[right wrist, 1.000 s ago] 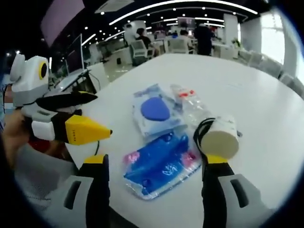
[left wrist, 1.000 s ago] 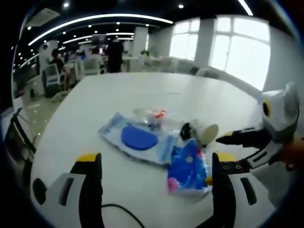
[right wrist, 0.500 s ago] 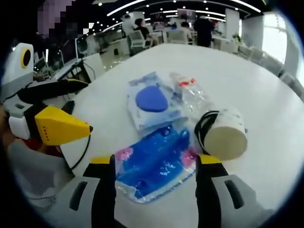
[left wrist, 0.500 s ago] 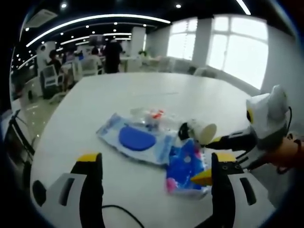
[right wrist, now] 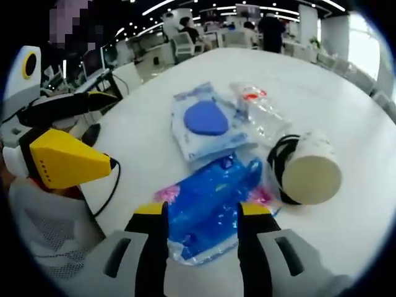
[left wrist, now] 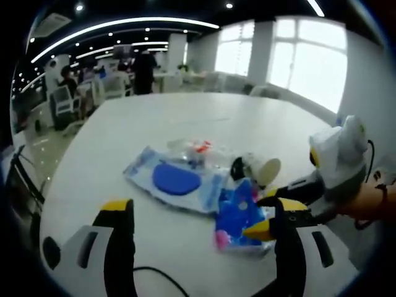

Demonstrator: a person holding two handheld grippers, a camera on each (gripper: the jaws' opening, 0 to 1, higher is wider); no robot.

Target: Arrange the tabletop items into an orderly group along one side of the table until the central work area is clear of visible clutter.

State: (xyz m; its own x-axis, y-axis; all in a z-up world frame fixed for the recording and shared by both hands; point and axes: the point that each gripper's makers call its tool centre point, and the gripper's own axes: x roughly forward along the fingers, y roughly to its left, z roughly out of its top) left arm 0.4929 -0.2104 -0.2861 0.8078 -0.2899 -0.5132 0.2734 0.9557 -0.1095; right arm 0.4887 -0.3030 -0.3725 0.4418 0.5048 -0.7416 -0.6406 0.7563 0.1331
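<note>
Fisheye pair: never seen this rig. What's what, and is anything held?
No robot here: a person holds a two-jaw tool in each hand, and a camera rides on each, looking along its jaws.

Left gripper view: the left tool stands open over the white table, holding nothing. The right tool comes in from the right.

Right gripper view: the right tool has its jaws on either side of a blue plastic pack; whether it grips yet is unclear. The left tool shows at left.

Also on the table: a white pack with a blue oval, a clear crumpled bottle, and a paper cup on its side with a black cable around it.
</note>
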